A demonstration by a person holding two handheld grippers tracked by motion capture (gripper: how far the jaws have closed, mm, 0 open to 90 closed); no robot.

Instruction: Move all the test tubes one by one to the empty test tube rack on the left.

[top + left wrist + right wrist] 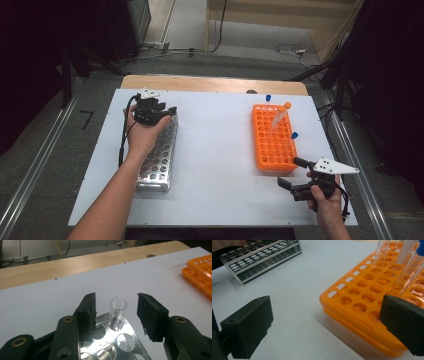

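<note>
- A lab workspace: a white table [215,165] carries an orange tube rack [274,145] at 3 o'clock and a metal tube rack [159,160] at 9 o'clock.
- Cables [220,30] trail across the floor at 12 o'clock, beside dark equipment stands [345,80].

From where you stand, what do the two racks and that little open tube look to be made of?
Silver rack: likely metal, shiny, mirror-like glints around its holes. Orange rack: probably moulded plastic, smooth, slightly glossy. Open tube: clear, see-through; glass or plastic, can't tell.
</note>
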